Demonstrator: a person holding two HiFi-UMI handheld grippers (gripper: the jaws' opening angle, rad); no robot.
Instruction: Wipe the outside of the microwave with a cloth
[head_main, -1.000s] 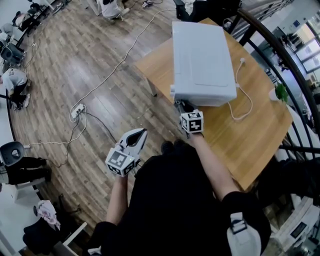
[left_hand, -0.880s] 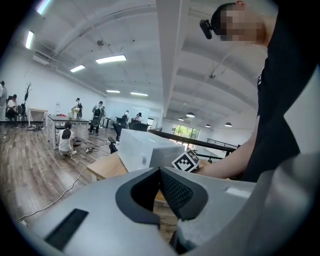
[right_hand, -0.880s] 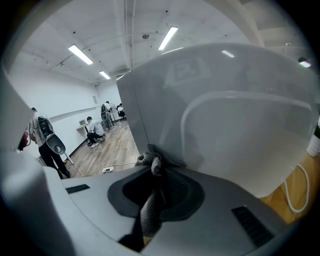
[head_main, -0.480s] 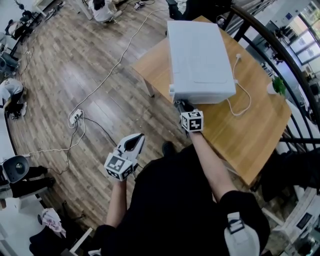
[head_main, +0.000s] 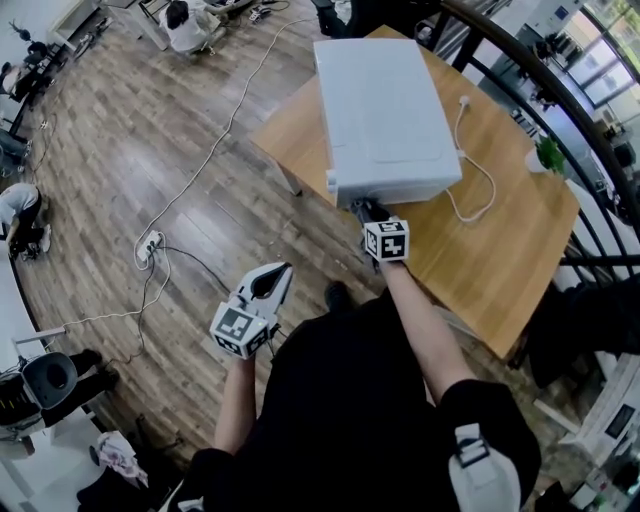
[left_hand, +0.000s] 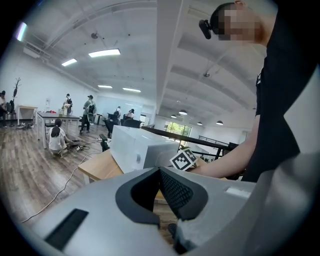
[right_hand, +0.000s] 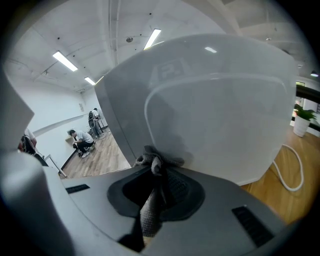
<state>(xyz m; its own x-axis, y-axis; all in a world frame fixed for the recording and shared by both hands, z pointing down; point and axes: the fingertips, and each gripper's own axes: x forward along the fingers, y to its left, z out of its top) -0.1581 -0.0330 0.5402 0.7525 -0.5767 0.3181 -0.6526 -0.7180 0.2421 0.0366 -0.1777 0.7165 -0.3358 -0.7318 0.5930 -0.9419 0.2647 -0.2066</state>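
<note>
Right gripper view: right tool (right_hand: 157, 164) pinches grey cloth (right_hand: 149, 210) against the microwave (right_hand: 215, 115) (left tool (left_hand: 160, 172) closed, empty).

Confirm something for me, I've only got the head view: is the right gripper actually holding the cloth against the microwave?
Observer: Yes. In the right gripper view the right gripper is shut on a grey cloth, pinched between its fingers.
Operator: Touching the microwave?
Observer: The cloth's bunched tip appears pressed on the white microwave panel.
Operator: And the left one?
Observer: The left gripper is shut, with nothing in it.
</note>
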